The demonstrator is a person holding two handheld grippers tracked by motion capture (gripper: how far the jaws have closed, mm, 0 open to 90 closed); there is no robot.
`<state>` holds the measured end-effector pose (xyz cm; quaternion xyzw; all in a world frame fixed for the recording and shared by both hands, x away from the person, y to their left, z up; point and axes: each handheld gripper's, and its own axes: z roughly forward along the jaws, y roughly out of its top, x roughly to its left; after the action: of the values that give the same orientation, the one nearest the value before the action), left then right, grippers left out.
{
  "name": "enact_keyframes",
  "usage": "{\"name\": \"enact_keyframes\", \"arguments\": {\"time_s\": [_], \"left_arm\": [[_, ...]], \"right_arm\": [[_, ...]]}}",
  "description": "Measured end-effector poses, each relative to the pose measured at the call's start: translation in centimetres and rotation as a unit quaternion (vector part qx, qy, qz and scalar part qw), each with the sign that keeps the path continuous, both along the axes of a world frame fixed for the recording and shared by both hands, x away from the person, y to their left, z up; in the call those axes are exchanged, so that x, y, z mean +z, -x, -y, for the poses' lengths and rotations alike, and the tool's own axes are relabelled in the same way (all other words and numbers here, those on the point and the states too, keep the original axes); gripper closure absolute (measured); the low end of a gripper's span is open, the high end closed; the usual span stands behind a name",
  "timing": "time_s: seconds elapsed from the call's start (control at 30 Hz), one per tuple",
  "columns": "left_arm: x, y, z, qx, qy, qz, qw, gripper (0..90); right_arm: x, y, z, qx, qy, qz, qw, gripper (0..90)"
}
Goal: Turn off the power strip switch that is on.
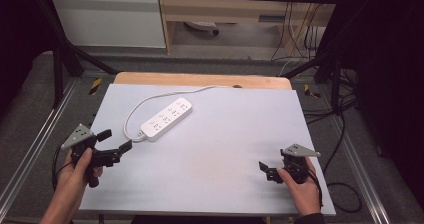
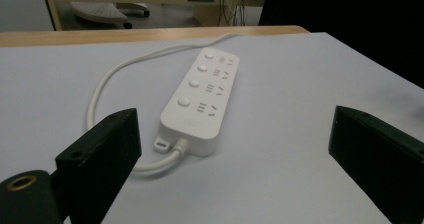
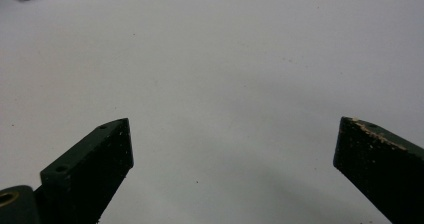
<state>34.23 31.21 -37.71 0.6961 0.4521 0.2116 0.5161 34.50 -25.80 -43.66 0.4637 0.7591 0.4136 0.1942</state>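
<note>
A white power strip (image 1: 167,119) with several sockets and round buttons lies slanted on the pale mat, its white cable (image 1: 145,102) looping round to the back edge. My left gripper (image 1: 116,140) is held open at the mat's left edge, a short way from the strip's cable end. In the left gripper view the power strip (image 2: 200,98) lies ahead between the wide-apart jaws, and nothing is gripped. My right gripper (image 1: 266,167) is open near the front right of the mat, pointing left over bare surface, with nothing between its fingers (image 3: 95,159).
The pale mat (image 1: 225,149) covers a wooden table whose back edge (image 1: 200,79) shows beyond it. A black frame surrounds the table. Cables (image 1: 345,129) hang and coil on the floor at the right. A cabinet (image 1: 110,14) stands behind.
</note>
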Motion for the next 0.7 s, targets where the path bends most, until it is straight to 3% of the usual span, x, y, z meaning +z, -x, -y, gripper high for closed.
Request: {"name": "enact_keyframes", "arguments": {"time_s": [0.53,0.7], "left_arm": [[-2.5,1.5,-1.4,0.012,-0.015,-0.012,0.9998,7.3],[-3.1,1.9,-1.2,0.011,-0.036,-0.015,0.9992,7.3]], "right_arm": [[-0.1,-0.1,0.2,-0.004,-0.002,-0.004,1.0,3.5],[-0.2,-0.2,0.2,-0.005,0.0,-0.004,1.0,3.5]]}}
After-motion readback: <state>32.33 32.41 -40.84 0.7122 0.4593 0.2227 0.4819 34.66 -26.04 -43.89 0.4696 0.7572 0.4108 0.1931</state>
